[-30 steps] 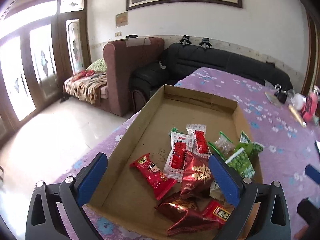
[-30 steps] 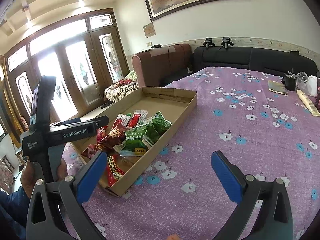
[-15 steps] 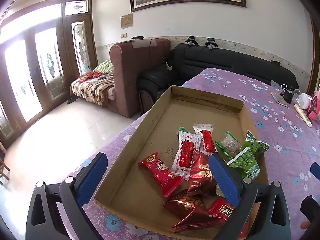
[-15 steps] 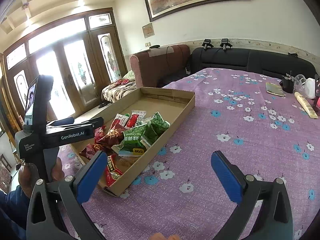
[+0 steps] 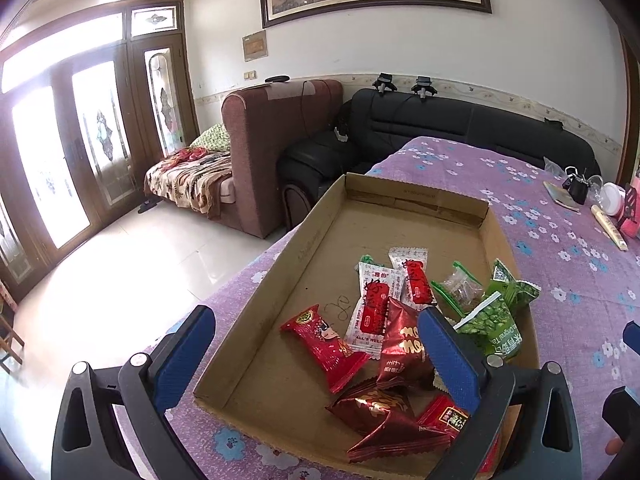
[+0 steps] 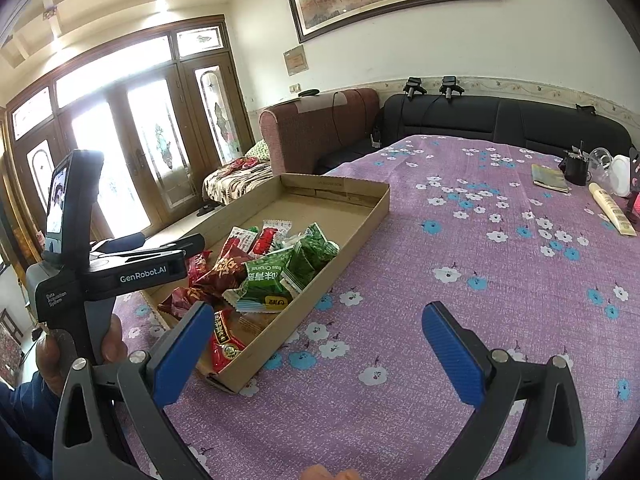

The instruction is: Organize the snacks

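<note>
Both tongs stand wide apart and hold nothing. The left tongs (image 5: pixel 316 344) hover over the near end of a shallow cardboard tray (image 5: pixel 316 232); the right tongs (image 6: pixel 316 340) hang above the bare purple flowered cloth of the worktop (image 6: pixel 500 264), just beside the tray's right wall.

All the snacks sit heaped in the tray's near half — the far half shows only bare, scuffed board. They are small sealed packets: glossy red foil pouches (image 5: pixel 404 344), puffed and creased; a flat red wrapper with a cartoon face (image 5: pixel 324 340); white-and-red sachets (image 5: pixel 372 308) lying flat; green pea packets (image 5: pixel 490 324) leaning on the right wall; and a clear bag with green edges (image 5: pixel 460 286).

The risks, as I judge them, come from the pile itself. The packets overlap, so a closing pinch could catch two at once or drag a neighbour along. The foil is slick and air-filled — it may squirt out sideways or crush under a firm squeeze. The tray looks light with low walls, so a push might slide it on the cloth.
</note>
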A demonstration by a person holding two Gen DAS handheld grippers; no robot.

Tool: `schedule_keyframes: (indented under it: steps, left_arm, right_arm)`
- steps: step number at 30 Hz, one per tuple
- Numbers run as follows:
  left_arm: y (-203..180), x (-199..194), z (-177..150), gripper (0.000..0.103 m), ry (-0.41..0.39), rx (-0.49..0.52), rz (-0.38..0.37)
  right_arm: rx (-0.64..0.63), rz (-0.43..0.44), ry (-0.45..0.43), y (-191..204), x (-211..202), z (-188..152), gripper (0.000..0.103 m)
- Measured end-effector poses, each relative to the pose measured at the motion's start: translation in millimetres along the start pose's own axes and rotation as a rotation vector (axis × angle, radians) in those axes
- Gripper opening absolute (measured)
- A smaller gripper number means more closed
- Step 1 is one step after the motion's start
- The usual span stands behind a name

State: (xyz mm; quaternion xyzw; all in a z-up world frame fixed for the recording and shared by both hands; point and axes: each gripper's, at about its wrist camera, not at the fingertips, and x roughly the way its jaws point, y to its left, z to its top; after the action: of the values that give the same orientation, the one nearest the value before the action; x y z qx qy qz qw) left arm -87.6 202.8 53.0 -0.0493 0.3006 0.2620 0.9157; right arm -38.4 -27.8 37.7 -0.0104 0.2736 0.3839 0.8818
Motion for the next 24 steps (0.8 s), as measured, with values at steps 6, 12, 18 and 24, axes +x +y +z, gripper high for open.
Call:
schedule_keyframes:
  steps: [6,12,18,24]
  left_arm:
    - [-2.4,0.2,-0.2,0.102,0.005,0.001,-0.001]
    - [-2.6,-0.1,-1.2,0.102,0.007,0.001,0.000]
    - [-1.6,0.7,-0.2,0.102,0.016,-0.005,-0.001]
    - [-0.2,1.2,1.2,0.102,0.022,-0.011,0.004]
  right_arm:
    - [0.003,-0.003,0.003,-0.6,0.2,0.0,0.103]
    - [0.004,-0.002,0.004,0.0,-0.1,-0.5,0.103]
    - [0.006,-0.004,0.006,-0.1,-0.1,-0.4,0.103]
    - [0.006,-0.003,0.005,0.1,0.0,-0.4,0.103]
